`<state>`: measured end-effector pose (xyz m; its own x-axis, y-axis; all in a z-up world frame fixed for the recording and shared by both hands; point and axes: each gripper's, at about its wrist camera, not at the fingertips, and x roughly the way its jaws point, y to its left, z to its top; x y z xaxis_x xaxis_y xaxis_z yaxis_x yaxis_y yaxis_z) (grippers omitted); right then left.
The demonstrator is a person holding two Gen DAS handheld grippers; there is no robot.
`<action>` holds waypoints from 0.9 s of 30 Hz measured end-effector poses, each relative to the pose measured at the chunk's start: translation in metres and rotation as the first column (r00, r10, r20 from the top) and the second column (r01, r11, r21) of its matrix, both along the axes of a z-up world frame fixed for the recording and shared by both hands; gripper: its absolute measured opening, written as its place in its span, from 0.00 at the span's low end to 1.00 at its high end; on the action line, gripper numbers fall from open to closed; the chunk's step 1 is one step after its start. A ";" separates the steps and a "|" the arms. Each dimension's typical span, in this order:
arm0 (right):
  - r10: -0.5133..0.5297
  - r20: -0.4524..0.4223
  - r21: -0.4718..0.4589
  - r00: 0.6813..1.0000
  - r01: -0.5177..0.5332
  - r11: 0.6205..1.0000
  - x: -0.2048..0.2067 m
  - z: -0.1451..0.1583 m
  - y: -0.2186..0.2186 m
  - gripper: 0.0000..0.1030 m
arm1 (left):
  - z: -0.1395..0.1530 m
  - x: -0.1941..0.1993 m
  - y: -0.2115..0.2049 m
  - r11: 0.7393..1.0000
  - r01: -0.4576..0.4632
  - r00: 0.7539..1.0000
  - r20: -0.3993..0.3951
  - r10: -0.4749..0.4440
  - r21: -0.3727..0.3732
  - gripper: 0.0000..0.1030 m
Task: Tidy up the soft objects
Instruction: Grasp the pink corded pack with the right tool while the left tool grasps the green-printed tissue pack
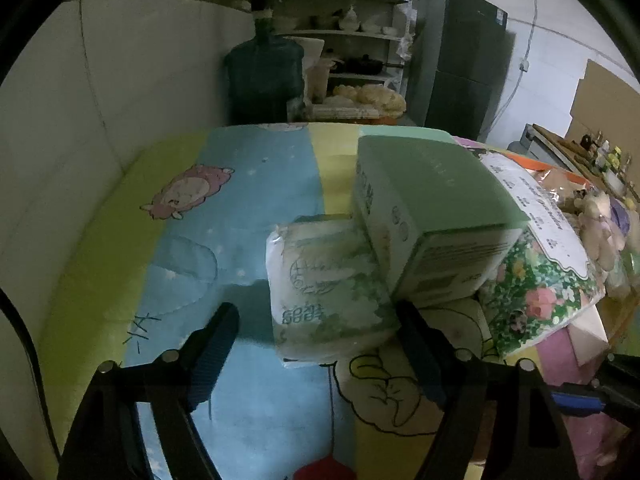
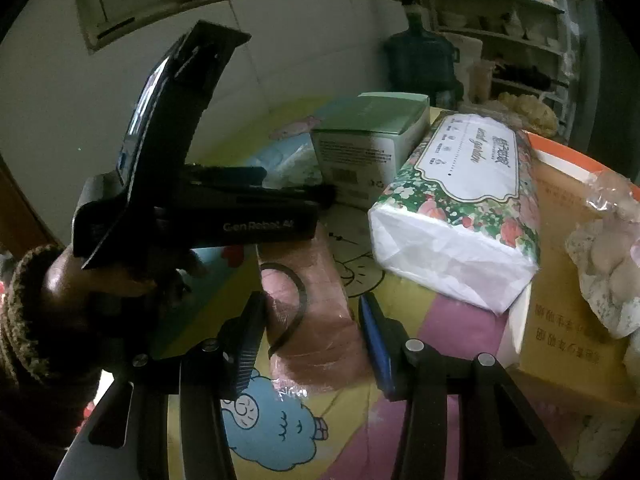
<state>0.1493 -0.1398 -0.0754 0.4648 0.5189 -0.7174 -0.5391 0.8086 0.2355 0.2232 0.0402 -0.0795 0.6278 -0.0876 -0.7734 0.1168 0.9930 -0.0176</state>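
Note:
In the left wrist view my left gripper is open, its fingers either side of the near end of a green-printed tissue pack lying on the cartoon-print cover. A green box leans on that pack and on a floral tissue pack. In the right wrist view my right gripper is open around a pink wrapped pack with a dark ring mark. The floral tissue pack and green box lie beyond it. The left gripper body shows at left.
An orange-rimmed cardboard box and a bag of plush items sit at right. A water jug, shelves and a fridge stand behind. A white wall lies to the left.

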 end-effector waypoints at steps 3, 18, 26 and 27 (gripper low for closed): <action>0.004 -0.004 0.008 1.000 -0.004 1.000 0.000 0.000 -0.004 0.48 | 0.001 -0.001 0.002 1.000 0.003 1.000 -0.002 -0.004 -0.021 0.65; 0.008 0.000 0.011 1.000 -0.008 1.000 0.003 -0.003 0.002 0.48 | 0.008 -0.013 0.014 0.997 -0.036 0.999 0.037 0.038 -0.063 0.50; 0.002 0.026 0.022 1.000 -0.003 1.000 -0.008 0.006 0.004 0.48 | 0.017 -0.032 0.018 0.996 -0.053 0.996 0.074 0.058 -0.070 0.49; 0.001 0.029 0.024 1.000 -0.002 1.000 -0.010 0.007 0.004 0.48 | 0.019 -0.035 0.019 0.996 -0.055 0.995 0.079 0.060 -0.070 0.49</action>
<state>0.1397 -0.1357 -0.0681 0.4844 0.5365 -0.6910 -0.5472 0.8021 0.2391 0.1886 0.0592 -0.0604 0.6937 -0.1000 -0.7133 0.0633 0.9950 -0.0779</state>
